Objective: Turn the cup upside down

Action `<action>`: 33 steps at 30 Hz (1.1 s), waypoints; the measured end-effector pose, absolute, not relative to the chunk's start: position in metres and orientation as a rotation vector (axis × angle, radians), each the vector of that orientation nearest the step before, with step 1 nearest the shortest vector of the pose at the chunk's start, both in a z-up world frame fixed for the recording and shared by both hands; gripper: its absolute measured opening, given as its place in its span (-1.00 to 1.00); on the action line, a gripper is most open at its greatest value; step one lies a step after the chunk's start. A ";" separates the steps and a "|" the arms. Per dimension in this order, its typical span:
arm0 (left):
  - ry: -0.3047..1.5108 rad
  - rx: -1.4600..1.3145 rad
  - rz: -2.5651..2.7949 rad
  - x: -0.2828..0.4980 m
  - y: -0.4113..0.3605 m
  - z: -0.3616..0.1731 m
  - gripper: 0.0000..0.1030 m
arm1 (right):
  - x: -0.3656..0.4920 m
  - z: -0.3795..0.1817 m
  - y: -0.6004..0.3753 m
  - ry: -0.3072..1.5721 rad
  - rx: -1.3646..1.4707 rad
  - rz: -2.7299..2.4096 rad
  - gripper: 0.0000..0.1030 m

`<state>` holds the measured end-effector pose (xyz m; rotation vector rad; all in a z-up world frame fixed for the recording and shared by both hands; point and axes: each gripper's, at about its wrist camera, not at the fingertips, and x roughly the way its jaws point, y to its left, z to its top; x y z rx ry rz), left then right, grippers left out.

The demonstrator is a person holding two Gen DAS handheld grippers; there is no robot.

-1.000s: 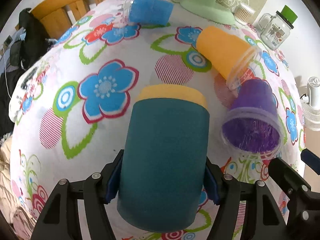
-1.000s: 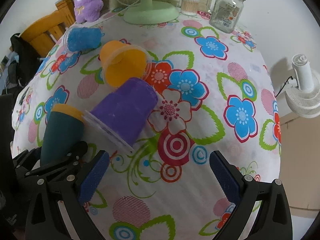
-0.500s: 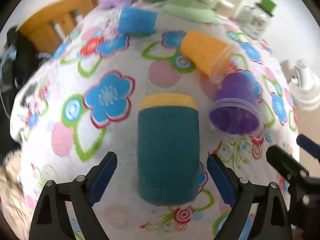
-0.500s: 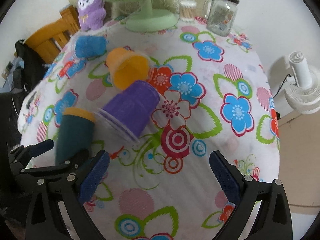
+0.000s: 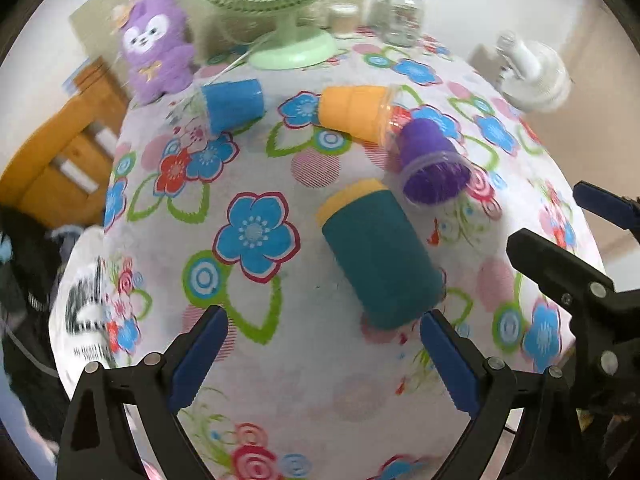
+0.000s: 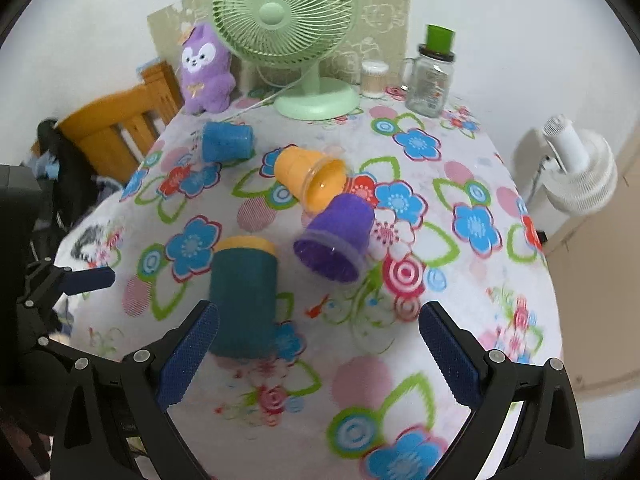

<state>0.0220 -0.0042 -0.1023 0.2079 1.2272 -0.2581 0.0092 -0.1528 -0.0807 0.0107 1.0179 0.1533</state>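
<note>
A teal cup (image 5: 376,256) with a yellow rim end stands upside down on the flowered tablecloth, yellow end on the cloth; it also shows in the right wrist view (image 6: 244,296). My left gripper (image 5: 320,360) is open and empty, pulled back to the near left of the cup. My right gripper (image 6: 316,356) is open and empty, back near the table's front edge. A purple cup (image 5: 432,164) (image 6: 336,240), an orange cup (image 5: 356,112) (image 6: 312,180) and a blue cup (image 5: 232,104) (image 6: 226,142) lie on their sides.
A green desk fan (image 6: 296,40), a purple plush toy (image 6: 206,72), a glass jar with a green lid (image 6: 430,76) and a small pot (image 6: 374,78) stand at the table's back. A wooden chair (image 6: 116,128) is at the left, a white fan (image 6: 580,172) at the right.
My left gripper opened and let go of the teal cup, then drew back and up. The cup stays standing on the cloth. My right gripper also rose and pulled back.
</note>
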 end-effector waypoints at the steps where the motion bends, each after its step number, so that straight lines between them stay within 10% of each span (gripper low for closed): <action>1: 1.224 0.221 -0.283 0.020 -0.001 -0.101 0.91 | 0.003 -0.081 -0.150 1.014 0.033 0.132 0.97; 33: 1.148 0.580 -0.629 0.022 0.027 -0.176 0.99 | -0.031 -0.178 -0.089 0.786 0.097 0.074 0.70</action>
